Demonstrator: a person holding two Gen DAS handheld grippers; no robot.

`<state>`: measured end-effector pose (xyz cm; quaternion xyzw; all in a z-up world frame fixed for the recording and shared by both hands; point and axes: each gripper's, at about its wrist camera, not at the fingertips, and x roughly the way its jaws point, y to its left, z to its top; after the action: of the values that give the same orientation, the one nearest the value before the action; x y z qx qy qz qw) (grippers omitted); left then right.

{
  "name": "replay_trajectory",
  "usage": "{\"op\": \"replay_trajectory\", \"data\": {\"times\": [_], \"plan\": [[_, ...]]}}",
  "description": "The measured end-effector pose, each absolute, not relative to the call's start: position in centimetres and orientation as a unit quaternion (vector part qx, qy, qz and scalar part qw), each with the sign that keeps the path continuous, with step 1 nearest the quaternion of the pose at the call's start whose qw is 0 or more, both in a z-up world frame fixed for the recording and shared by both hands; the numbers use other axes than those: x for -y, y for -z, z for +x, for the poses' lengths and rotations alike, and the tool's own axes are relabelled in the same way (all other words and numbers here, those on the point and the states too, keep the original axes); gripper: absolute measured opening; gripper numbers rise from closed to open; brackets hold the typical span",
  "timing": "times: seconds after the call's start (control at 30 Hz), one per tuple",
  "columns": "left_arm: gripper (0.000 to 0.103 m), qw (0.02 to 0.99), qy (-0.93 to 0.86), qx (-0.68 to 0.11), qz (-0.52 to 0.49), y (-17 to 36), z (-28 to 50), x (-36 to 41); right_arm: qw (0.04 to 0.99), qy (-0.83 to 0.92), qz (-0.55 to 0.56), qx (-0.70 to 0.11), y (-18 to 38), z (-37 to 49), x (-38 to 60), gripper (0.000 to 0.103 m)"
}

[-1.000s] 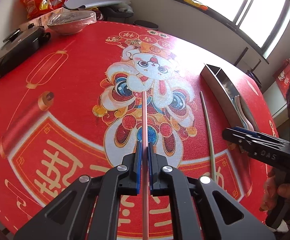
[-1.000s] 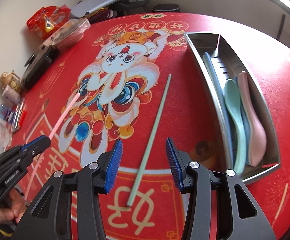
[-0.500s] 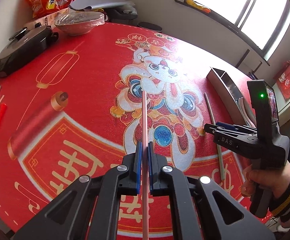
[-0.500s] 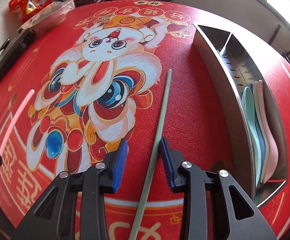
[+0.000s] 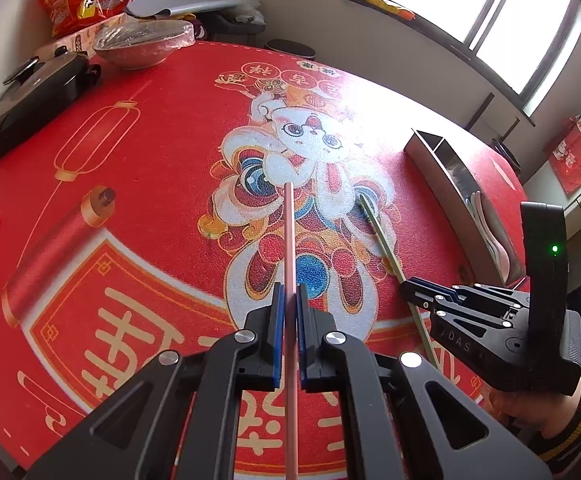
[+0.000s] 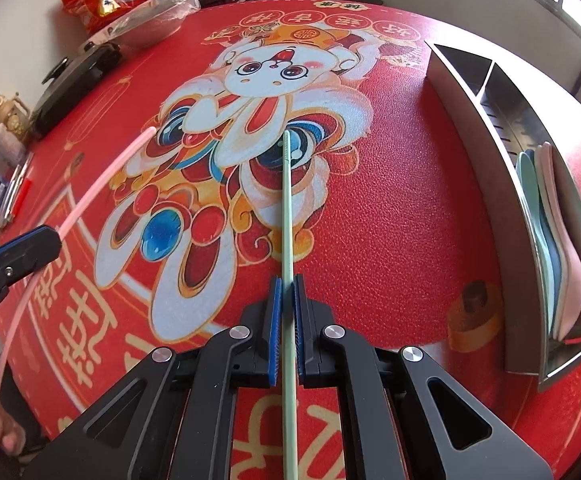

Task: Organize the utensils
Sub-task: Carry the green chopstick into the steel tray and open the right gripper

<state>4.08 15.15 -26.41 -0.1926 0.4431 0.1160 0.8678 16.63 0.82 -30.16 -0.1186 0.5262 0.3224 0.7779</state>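
Since the earlier frame the right gripper (image 6: 286, 312) has dropped and clamped its jaws onto the green chopstick (image 6: 287, 208), which is running up the frame centre; the left gripper (image 5: 287, 320) is gripping the pink chopstick (image 5: 289, 236) likewise. At the right edge the steel utensil tray (image 6: 486, 168) is holding pastel spoons (image 6: 550, 216) in its near compartment. Each stick is being pinched near one end, so, swinging towards the tray, the long free end is likely to pivot or slip between the pads.

Pink chopstick (image 5: 289, 240), pale green chopstick (image 6: 287, 216), red tablecloth (image 6: 390, 208) with cartoon rabbit print.
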Motion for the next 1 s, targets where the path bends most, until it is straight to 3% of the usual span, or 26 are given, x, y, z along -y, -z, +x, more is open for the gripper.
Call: {"op": "replay_trajectory", "data": {"times": [0.6, 1.0], "plan": [[0.006, 0.867, -0.095, -0.450, -0.193, 26.8, 5.7, -13.2, 0.784, -0.375, -0.007, -0.494, 25.1, 17.7, 6.0, 0.006], [0.006, 0.865, -0.092, -0.446, -0.211, 27.0, 5.4, -13.2, 0.830, -0.299, -0.022, -0.471, 23.4, 27.7, 9.6, 0.006]]}}
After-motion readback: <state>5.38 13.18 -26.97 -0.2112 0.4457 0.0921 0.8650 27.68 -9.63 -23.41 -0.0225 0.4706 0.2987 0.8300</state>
